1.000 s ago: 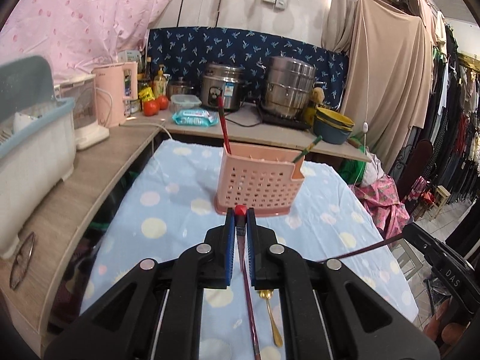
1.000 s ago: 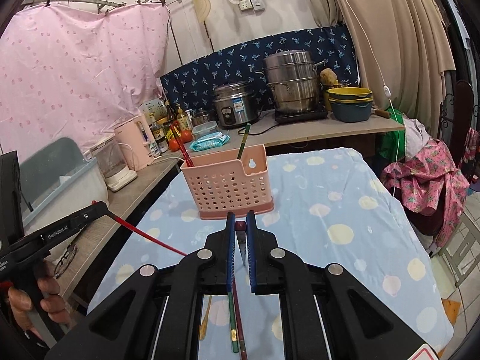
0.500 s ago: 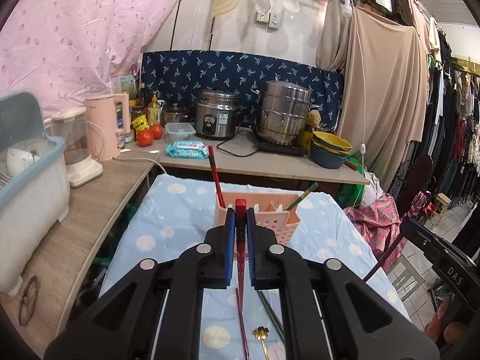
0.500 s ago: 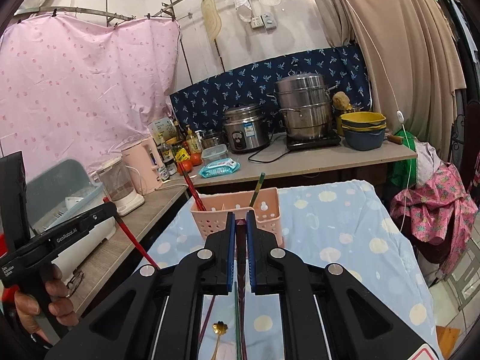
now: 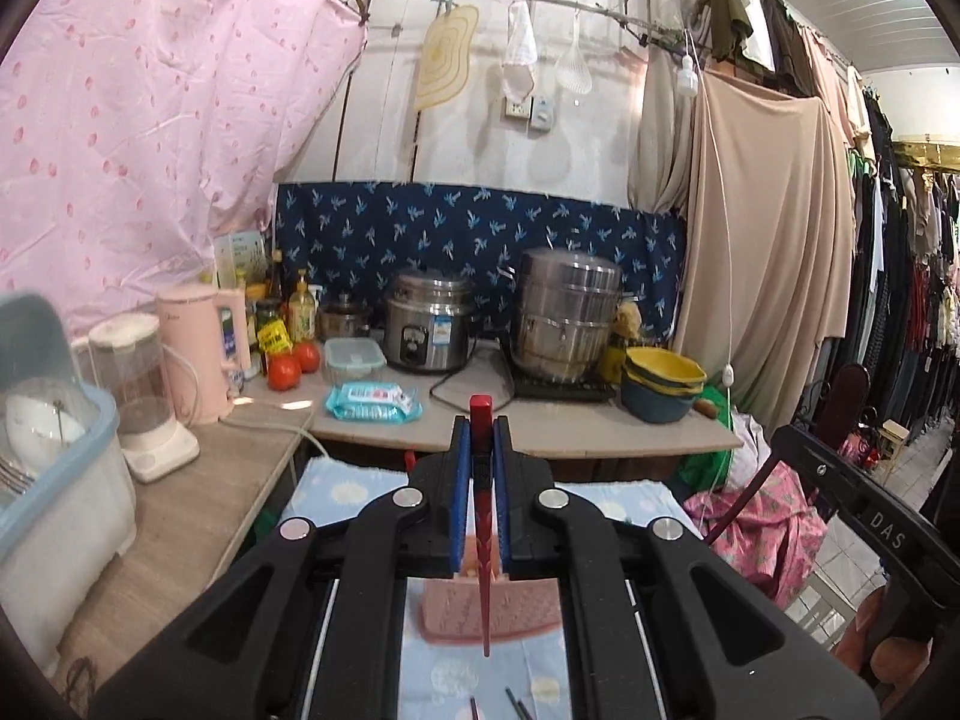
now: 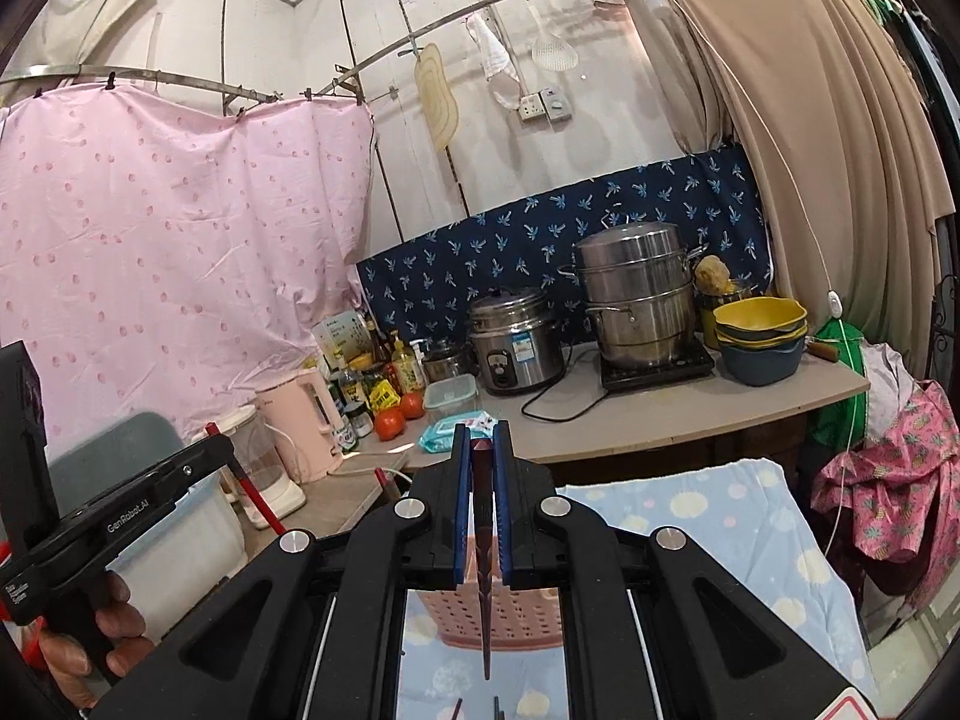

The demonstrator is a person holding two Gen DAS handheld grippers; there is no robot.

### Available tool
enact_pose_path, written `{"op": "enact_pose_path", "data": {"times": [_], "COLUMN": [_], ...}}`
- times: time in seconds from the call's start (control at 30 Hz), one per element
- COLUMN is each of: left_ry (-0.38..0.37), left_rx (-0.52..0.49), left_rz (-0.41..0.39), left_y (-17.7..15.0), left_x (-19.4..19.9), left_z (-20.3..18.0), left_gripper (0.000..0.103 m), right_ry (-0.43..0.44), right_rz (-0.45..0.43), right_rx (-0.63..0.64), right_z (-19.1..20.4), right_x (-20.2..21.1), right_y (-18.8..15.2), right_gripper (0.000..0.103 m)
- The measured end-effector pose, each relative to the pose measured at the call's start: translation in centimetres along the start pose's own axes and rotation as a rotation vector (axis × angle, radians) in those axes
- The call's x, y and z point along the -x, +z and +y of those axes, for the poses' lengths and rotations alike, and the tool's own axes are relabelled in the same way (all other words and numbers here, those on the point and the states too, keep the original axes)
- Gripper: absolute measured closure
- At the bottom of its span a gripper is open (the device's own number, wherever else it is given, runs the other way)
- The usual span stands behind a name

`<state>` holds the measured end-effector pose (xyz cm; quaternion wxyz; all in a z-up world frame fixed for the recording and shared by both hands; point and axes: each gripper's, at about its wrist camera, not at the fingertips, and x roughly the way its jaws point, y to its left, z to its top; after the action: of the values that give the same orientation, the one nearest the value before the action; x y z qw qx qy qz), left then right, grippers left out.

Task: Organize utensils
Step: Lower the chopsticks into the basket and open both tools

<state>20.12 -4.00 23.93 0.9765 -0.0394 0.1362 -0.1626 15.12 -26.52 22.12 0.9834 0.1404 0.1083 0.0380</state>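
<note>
In the left wrist view, the left gripper [image 5: 480, 456] is in the middle of the frame. Its blue tongs are clamped on a red chopstick [image 5: 482, 540], which sticks up above the tips and hangs down below them. Behind the chopstick, low in the middle, is the pink utensil basket [image 5: 516, 612] on the blue spotted tablecloth [image 5: 336, 492]. At the lower right edge, the other gripper shows, with a dark stick slanting down from it. Only this view shows the rack of dark clothes [image 5: 912, 312] at the right edge.

In the right wrist view, the right gripper [image 6: 482, 456] is in the middle too. Its tongs are clamped on a dark red chopstick [image 6: 485, 552]. The pink basket sits low in the middle here too. Only this view shows a hand [image 6: 90, 642] at the lower left, holding the left gripper with its red chopstick.
</note>
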Motion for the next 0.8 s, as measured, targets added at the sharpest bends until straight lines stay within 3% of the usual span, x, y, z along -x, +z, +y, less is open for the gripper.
{"op": "enact_pose_path", "data": {"times": [0.2, 0.37, 0.53, 0.8], "left_ry": [0.014, 0.026, 0.033, 0.035], "left_rx": [-0.012, -0.013, -0.007, 0.001], "left_rz": [-0.065, -0.079, -0.044, 0.032], "left_y": [2.7, 3.1, 2.0, -0.7], "left_x": [-2.7, -5.5, -8.4, -11.6], "left_z": [-0.1, 0.2, 0.7, 1.4], "left_gripper": [0.096, 0.096, 0.096, 0.096], "right_ry": [-0.005, -0.017, -0.027, -0.040], "right_rz": [-0.046, -0.070, -0.041, 0.066], "right_rx": [-0.019, -0.025, -0.033, -0.026], "right_z": [-0.5, -0.9, -1.5, -2.4], "right_x": [-3.2, -5.9, -9.3, -13.3], "right_y": [2.5, 3.7, 3.4, -0.1], "right_gripper": [0.096, 0.096, 0.096, 0.096]}}
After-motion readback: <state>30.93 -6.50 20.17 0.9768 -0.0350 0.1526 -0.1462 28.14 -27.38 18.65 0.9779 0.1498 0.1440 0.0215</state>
